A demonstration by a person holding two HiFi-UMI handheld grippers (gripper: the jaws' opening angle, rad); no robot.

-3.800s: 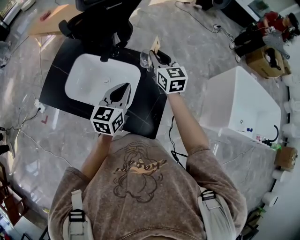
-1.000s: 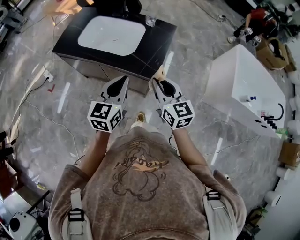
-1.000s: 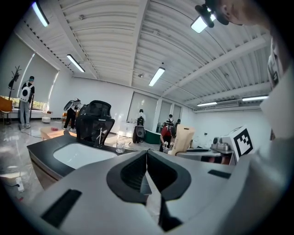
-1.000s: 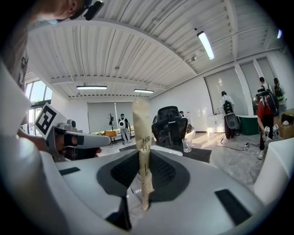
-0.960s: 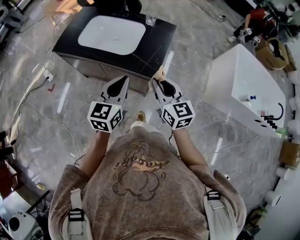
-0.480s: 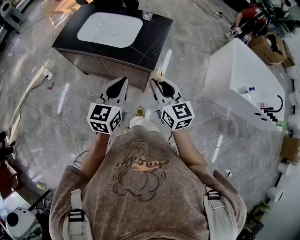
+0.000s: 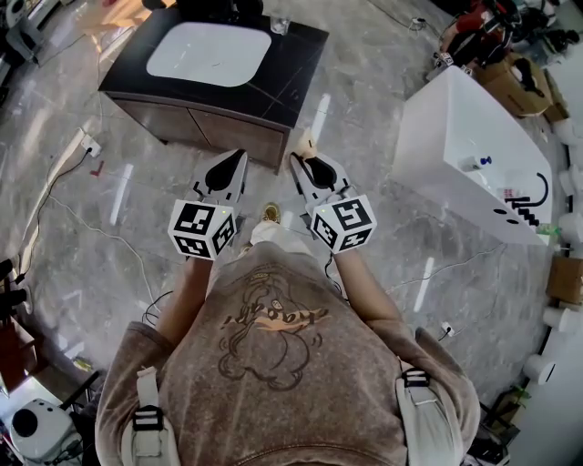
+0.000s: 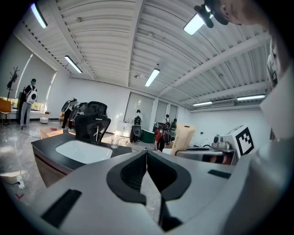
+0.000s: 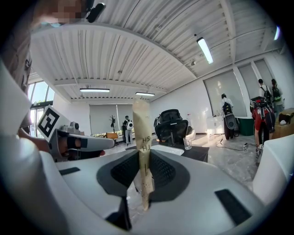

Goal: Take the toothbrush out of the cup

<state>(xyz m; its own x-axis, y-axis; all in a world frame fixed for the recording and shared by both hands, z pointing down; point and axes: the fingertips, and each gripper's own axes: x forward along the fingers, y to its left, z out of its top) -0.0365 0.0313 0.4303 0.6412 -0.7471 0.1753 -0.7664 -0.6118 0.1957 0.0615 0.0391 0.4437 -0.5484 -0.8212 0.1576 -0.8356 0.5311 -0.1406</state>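
Note:
A beige paper-wrapped toothbrush (image 9: 142, 137) stands upright between the jaws of my right gripper (image 9: 143, 155), which is shut on it; its tip (image 7: 303, 143) pokes past the right gripper (image 7: 297, 157) in the head view. My left gripper (image 7: 242, 154) is shut with nothing in it, its pads meeting in the left gripper view (image 8: 146, 152). Both grippers hang over the floor, well short of the black sink cabinet (image 7: 301, 56). The clear glass cup (image 7: 280, 25) stands empty on the cabinet's far right corner, also seen as the cup (image 9: 187, 143) and the cup (image 8: 115, 142).
A white basin (image 7: 209, 53) is set in the cabinet top, with a black chair (image 8: 93, 123) behind it. A white bathtub (image 7: 469, 159) stands at the right. Cables (image 7: 118, 241) run over the marble floor. People stand far back in the room (image 8: 137, 126).
The person has backed away from the cabinet, which now sits farther up the head view. Both grippers came along level; the right one still grips the toothbrush, out of the cup.

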